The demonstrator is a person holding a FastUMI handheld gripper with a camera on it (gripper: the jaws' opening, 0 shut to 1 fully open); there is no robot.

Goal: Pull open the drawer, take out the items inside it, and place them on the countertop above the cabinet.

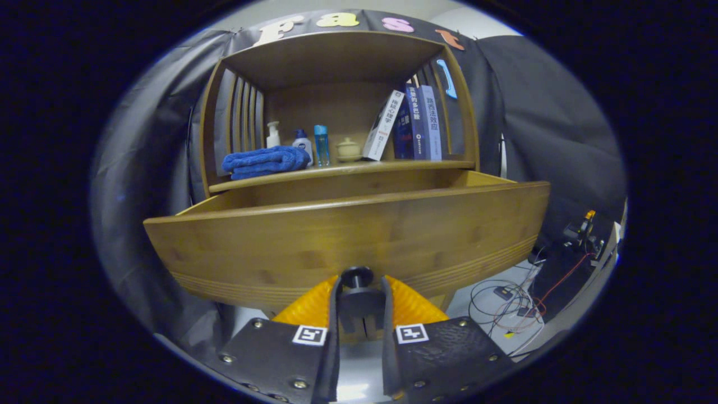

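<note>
The tool (359, 297) is clenched on the knob (357, 276) of the drawer (348, 241), so pulling straight toward the near side should avoid jamming.

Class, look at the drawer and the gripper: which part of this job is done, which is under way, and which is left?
Done: the drawer stands pulled out from the cabinet. Under way: the gripper has its fingers closed on the drawer's knob. Left: taking items out and setting them on the countertop; the drawer's inside is hidden behind its front.
</note>
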